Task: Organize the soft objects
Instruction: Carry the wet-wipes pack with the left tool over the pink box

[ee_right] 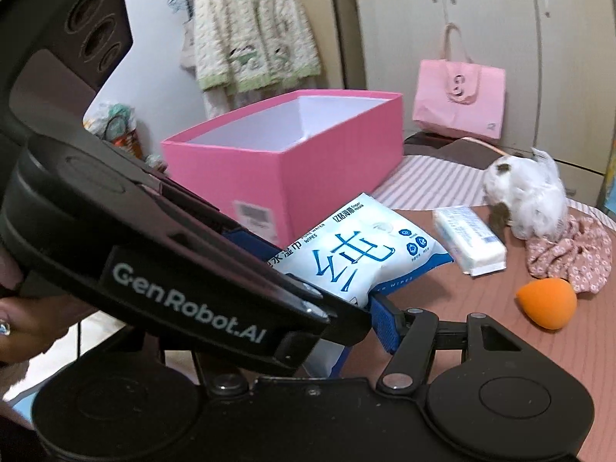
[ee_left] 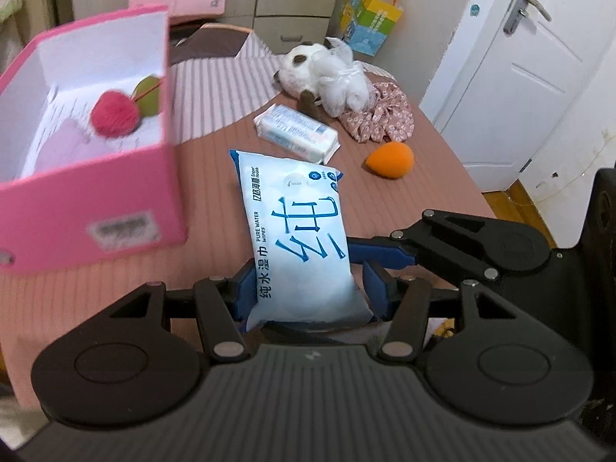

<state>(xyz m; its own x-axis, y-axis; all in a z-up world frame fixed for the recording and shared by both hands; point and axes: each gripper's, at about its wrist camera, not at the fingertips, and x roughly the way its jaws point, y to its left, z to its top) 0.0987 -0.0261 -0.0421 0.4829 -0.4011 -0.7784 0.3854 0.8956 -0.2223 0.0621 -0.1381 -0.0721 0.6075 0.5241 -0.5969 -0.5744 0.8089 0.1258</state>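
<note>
My left gripper (ee_left: 308, 288) is shut on a blue-and-white wet wipes pack (ee_left: 300, 238), held above the bed; the pack also shows in the right wrist view (ee_right: 362, 254). The open pink box (ee_left: 88, 200) stands to the left, with a red pompom (ee_left: 114, 113) inside; the box also shows in the right wrist view (ee_right: 292, 169). On the bed lie a small tissue pack (ee_left: 296, 133), an orange sponge (ee_left: 389, 159), a white plush toy (ee_left: 327, 77) and a floral scrunchie (ee_left: 381, 117). My right gripper (ee_right: 346, 327) is mostly hidden behind the left gripper's body; one blue pad (ee_right: 387, 323) shows beside the wipes pack.
A pink bag (ee_right: 458, 96) stands behind the box by the wardrobe. A white door (ee_left: 539, 77) is to the right of the bed. A colourful box (ee_left: 369, 19) sits at the back. The bed's right edge (ee_left: 473, 192) drops to the floor.
</note>
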